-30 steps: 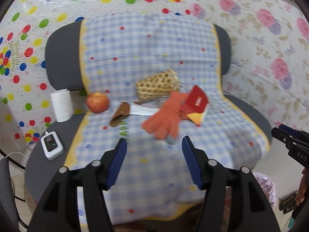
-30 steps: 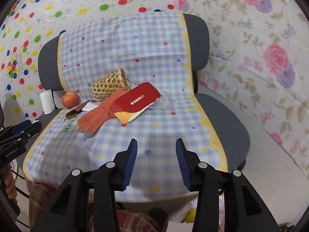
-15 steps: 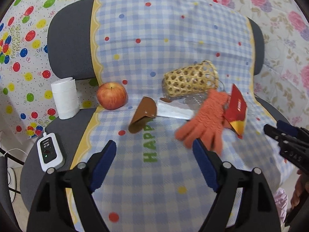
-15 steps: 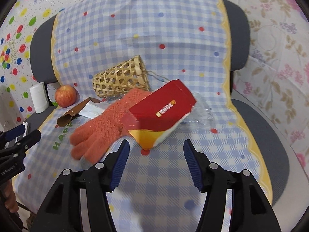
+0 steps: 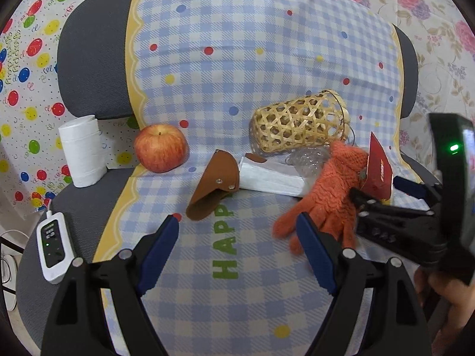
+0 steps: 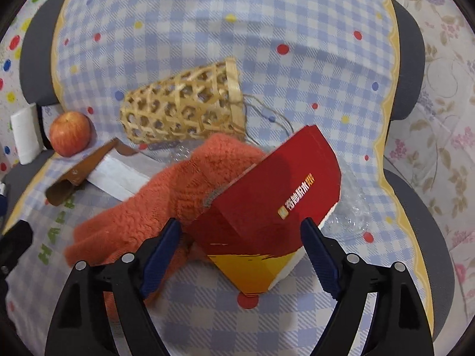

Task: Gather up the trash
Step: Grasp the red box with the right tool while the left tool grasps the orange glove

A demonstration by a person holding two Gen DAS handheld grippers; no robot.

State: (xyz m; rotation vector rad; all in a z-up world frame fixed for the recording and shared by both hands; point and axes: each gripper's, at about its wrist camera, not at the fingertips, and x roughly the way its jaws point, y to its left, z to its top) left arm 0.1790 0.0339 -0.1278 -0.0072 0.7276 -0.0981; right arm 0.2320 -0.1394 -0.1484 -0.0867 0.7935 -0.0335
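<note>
Both grippers are spreading their fingers, the right gripper (image 6: 240, 252) around the red box (image 6: 267, 195), which is maybe dragging the orange glove (image 6: 166, 198) along.

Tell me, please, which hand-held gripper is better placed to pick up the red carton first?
The right hand-held gripper. Its jaws, which have just been opening, already stand either side of the red carton, not pressing it. The left hand-held gripper is open over bare checked cloth, nearer the brown leather sheath.
</note>
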